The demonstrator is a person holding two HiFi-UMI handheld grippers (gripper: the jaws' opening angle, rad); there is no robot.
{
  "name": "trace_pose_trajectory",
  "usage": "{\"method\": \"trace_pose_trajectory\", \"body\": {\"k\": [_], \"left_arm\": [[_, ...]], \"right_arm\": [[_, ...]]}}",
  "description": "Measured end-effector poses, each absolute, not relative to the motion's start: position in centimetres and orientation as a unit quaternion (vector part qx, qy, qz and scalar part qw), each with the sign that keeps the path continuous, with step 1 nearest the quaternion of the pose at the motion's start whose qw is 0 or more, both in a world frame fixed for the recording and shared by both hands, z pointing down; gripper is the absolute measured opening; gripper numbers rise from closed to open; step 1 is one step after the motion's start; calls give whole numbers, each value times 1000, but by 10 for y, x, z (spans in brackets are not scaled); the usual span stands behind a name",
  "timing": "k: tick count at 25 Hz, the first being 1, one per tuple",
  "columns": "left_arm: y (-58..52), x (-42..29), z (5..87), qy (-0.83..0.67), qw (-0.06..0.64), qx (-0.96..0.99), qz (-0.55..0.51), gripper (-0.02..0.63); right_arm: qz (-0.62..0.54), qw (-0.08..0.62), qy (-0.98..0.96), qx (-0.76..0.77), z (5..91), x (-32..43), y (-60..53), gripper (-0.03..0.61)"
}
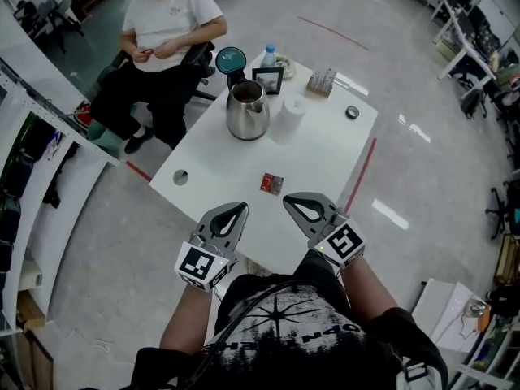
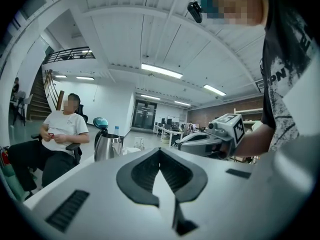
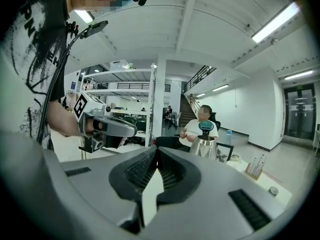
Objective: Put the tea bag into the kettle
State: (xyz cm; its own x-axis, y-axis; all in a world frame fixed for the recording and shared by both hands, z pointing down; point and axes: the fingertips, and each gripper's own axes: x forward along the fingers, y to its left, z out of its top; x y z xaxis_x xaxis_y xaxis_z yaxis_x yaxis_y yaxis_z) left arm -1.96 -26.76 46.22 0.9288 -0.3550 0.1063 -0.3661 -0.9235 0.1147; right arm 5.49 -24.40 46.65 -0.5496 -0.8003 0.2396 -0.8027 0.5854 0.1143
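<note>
While left gripper (image 1: 240, 209) and right gripper (image 1: 289, 201) are closed and empty, one should be opened and lowered squarely over the tea bag (image 1: 271, 184).

The surface (image 1: 325, 149) is plain white, the tea bag (image 1: 271, 184) on it red, and the kettle (image 1: 247, 108) polished steel with a teal lid (image 1: 231, 58) — the bottle (image 1: 269, 55) behind has a blue cap. The left claw (image 1: 240, 208) and right claw (image 1: 288, 201) are pale grey with black ribbed pads (image 2: 142, 173), each bearing black-and-white square markers. The floor (image 1: 406, 242) is glossy light grey with a red line (image 1: 361, 173) — the seated person (image 1: 166, 23) wears a white shirt and black trousers.
</note>
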Motion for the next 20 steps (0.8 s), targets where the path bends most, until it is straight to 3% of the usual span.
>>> {"method": "trace_pose_trajectory", "body": {"k": [17,20], "left_arm": [[-316,24,482,-284,100,950,79,8],[-318,23,484,-294,102,947,81,8]], "right_arm": [[92,236,-913,319,591,88,-319,15],[111,257,-908,310,615,88,-326,84]]}}
